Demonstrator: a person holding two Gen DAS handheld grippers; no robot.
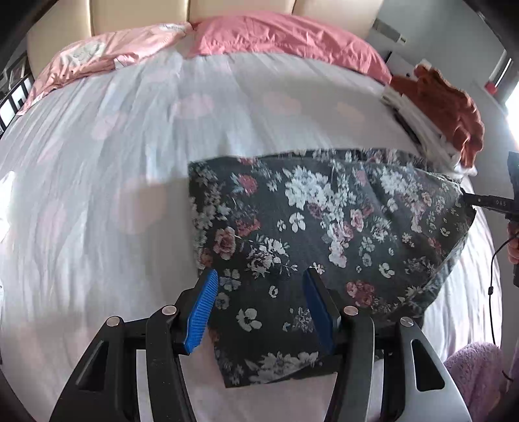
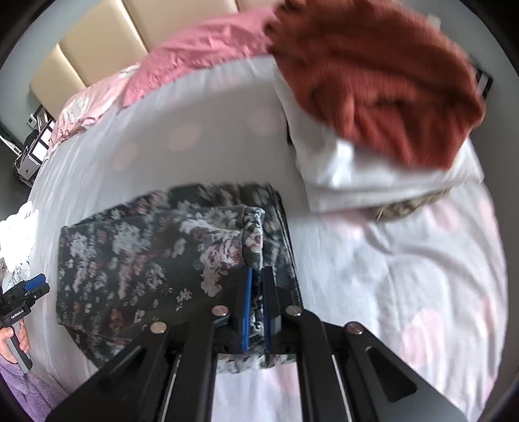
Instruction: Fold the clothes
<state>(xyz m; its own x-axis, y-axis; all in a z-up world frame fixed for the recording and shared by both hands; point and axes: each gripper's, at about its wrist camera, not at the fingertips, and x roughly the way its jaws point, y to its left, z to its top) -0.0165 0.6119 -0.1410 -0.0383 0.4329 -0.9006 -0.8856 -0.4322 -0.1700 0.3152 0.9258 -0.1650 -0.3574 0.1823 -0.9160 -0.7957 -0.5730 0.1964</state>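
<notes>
A dark floral garment (image 1: pixel 308 227) lies partly folded on the white bedsheet (image 1: pixel 113 194). My left gripper (image 1: pixel 259 272) hovers over its near left corner, blue pads (image 1: pixel 202 308) standing well apart and pressing nothing; cloth shows between and below them. In the right wrist view my right gripper (image 2: pixel 258 271) is shut on a raised fold of the floral garment (image 2: pixel 146 253), with fabric pinched between its narrow pads. From the left wrist view the right gripper (image 1: pixel 468 198) holds the garment's far right corner lifted. The left gripper (image 2: pixel 34 284) appears at the left edge.
A rust-red knit sweater (image 2: pixel 373 81) tops a stack of folded white clothes (image 2: pixel 373 175) at the bed's right side. Pink pillows (image 1: pixel 275 32) lie against a beige headboard (image 1: pixel 146 13). A hand (image 2: pixel 16 341) in a purple sleeve (image 2: pixel 29 389) grips the left tool. White cloth (image 2: pixel 16 233) lies at the left.
</notes>
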